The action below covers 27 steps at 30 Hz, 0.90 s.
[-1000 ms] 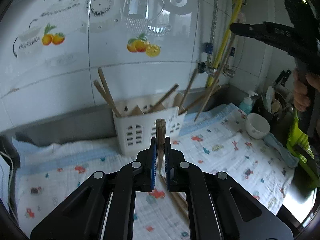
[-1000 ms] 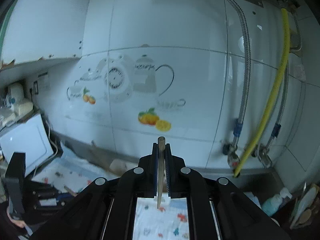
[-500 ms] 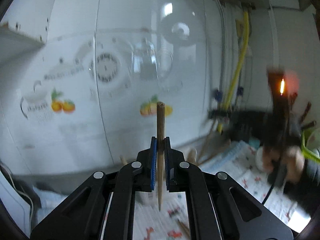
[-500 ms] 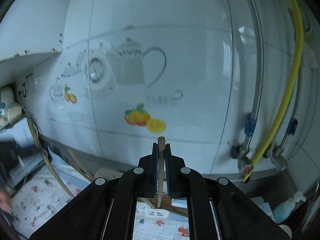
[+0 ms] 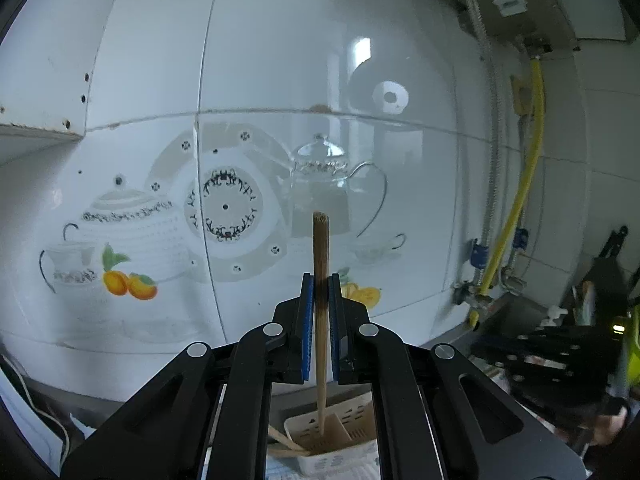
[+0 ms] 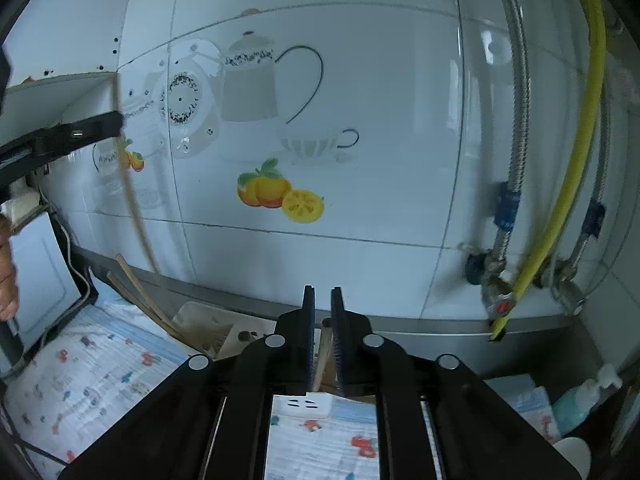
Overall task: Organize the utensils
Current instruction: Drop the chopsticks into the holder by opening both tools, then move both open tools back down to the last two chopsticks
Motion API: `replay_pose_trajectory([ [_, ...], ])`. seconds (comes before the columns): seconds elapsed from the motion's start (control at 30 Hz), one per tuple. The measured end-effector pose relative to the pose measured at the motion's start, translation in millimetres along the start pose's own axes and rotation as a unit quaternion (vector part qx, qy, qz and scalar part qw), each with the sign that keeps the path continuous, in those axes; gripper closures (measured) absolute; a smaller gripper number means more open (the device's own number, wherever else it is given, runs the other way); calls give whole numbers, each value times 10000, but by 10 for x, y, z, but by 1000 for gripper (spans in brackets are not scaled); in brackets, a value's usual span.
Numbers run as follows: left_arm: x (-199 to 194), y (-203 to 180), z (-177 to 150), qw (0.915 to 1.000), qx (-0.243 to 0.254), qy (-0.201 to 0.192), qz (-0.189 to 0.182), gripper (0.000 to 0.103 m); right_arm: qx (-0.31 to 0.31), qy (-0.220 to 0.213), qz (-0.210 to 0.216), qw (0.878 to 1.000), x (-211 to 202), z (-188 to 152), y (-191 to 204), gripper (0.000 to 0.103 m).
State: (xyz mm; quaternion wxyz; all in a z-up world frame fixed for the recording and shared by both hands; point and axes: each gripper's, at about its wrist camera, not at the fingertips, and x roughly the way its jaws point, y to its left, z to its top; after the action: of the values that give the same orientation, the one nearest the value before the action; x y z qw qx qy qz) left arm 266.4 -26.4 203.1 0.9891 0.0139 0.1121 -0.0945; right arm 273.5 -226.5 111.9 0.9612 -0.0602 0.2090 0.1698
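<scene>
My left gripper (image 5: 320, 312) is shut on a wooden chopstick (image 5: 321, 248) that stands upright, its lower tip hanging over the white utensil holder (image 5: 356, 420). In the right wrist view the left gripper (image 6: 116, 124) shows at the far left with its blurred chopstick (image 6: 130, 188). My right gripper (image 6: 322, 320) hovers just above the holder (image 6: 200, 320), and its jaws are opening. Its chopstick (image 6: 325, 354) has slid down between the pads and stands loose, leaning into the holder. Several other chopsticks (image 6: 140, 300) stick out of the holder.
A white tiled wall with teapot and fruit pictures stands close behind. A yellow hose (image 6: 568, 168) and metal hoses (image 6: 516, 120) run down on the right. A patterned cloth (image 6: 80, 380) covers the counter. A soap bottle (image 6: 580, 400) and a bowl (image 6: 572, 454) sit at the right.
The left gripper rose with its chopstick, from near the cloth to above the holder. The right gripper sank toward the holder; its jaws parted and its chopstick dropped lower.
</scene>
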Motion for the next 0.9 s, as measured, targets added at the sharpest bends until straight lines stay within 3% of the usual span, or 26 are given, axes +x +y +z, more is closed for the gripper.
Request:
replay_pose_trajectory([
  [0.27, 265, 146, -237, 9987, -292, 415, -25, 97, -55, -261, 221, 9994, -299, -12, 101, 86],
  [0.47, 256, 199, -378, 9969, -440, 628, -159, 96, -106, -331, 476, 9983, -592, -127, 307, 82],
  [0.67, -46, 178, -415, 9975, -367, 562, -224, 92, -34, -178, 807, 9966, -902, -419, 525, 81],
  [0.77, -322, 184, -453, 9981, -311, 500, -187, 80, 3, -1, 975, 9952, -1033, -643, 652, 81],
  [0.9, -706, 169, -583, 9981, -248, 550, -160, 77, 111, 244, 1213, 9923, -1207, -1003, 810, 81],
])
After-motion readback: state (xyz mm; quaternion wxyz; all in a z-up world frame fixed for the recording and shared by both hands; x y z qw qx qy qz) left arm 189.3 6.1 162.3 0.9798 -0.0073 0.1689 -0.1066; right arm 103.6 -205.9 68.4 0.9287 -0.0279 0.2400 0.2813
